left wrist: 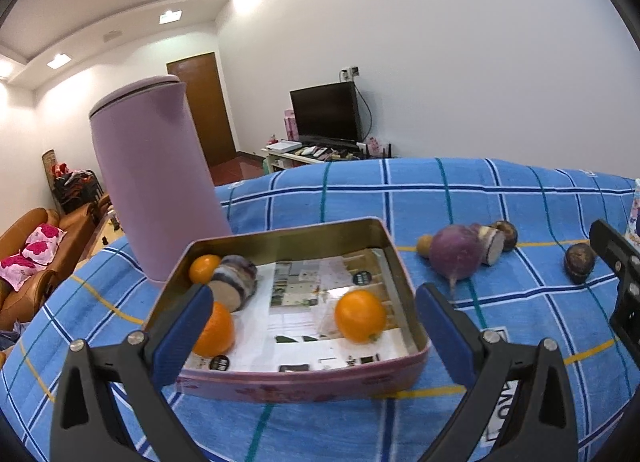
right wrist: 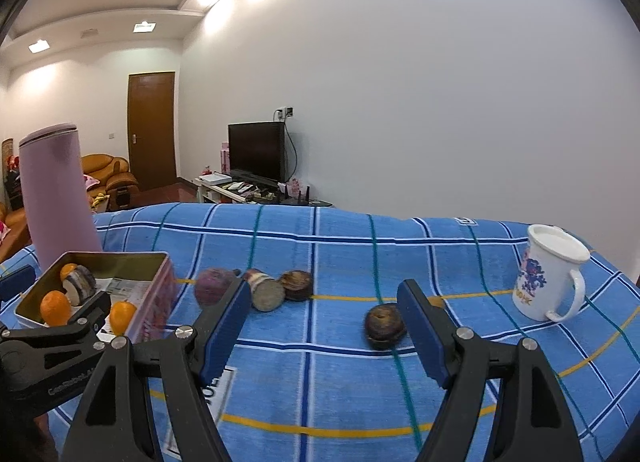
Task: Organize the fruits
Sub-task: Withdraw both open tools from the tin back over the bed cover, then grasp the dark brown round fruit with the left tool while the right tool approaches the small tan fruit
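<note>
A: What's the biggest thing there?

B: The blue checked cloth (right wrist: 340,246) over the whole table. Take the tin (left wrist: 400,262) as the mark: the tall lilac canister (left wrist: 156,182) stands just behind its far left corner.

A: And the tin itself?

B: Open, paper-lined, pink outside. Three oranges lie in it: one (left wrist: 360,321) near its right wall, one (left wrist: 216,329) by its near left corner, one (left wrist: 204,268) in its far left corner. A cut purple-skinned piece (left wrist: 236,282) lies between the two left oranges.

A: Outside the tin?

B: To its right, on the cloth, a round purple root (left wrist: 456,252), touching a cut piece (left wrist: 491,243) and a dark round fruit (left wrist: 506,234) behind that. A small tan fruit (left wrist: 425,246) sits on the root's tin side. Farther right of the tin lies another dark fruit (right wrist: 384,325), alone, and well beyond it a white mug (right wrist: 548,278).

A: The claws?

B: The left gripper (left wrist: 314,336) is spread wide, empty, its blue pads either side of the tin's near half. The right gripper (right wrist: 324,332) is wide apart too, holding nothing; the lone dark fruit lies just inside its right finger (right wrist: 424,336).
</note>
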Demonstrator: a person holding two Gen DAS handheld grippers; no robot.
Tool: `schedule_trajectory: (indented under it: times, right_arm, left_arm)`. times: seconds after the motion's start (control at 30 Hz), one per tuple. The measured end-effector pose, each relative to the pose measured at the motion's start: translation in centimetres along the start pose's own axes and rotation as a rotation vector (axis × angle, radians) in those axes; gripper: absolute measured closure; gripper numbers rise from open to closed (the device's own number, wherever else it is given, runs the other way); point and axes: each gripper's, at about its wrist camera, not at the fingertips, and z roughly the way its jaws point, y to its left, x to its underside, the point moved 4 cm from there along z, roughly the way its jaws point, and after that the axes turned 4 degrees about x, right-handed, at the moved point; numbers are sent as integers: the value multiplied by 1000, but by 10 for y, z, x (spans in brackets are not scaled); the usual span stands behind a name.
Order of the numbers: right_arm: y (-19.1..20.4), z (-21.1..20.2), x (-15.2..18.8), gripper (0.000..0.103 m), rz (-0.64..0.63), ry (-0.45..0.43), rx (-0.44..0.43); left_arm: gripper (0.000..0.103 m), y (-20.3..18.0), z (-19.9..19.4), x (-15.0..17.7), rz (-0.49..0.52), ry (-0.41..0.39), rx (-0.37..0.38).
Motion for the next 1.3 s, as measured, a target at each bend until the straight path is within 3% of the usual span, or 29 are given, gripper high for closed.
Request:
schedule_trajectory:
  times: [0.43,0.73,1.1,1.3]
  right_arm:
    - [-52,11,3,26,-1,41,108]
    - [-117,25,10,26,118,126,183]
    - [-162,34,22,26,205,213,210]
    - [-174,40,26,26,235,248,185]
  left_arm:
    - [0,-47,-6,1,50,27,70]
    - [0,-86,-9,1,85,45,133]
    - [2,-156,-3,-11,141,96,242]
    - [16,-192,18,-23,155,151,293]
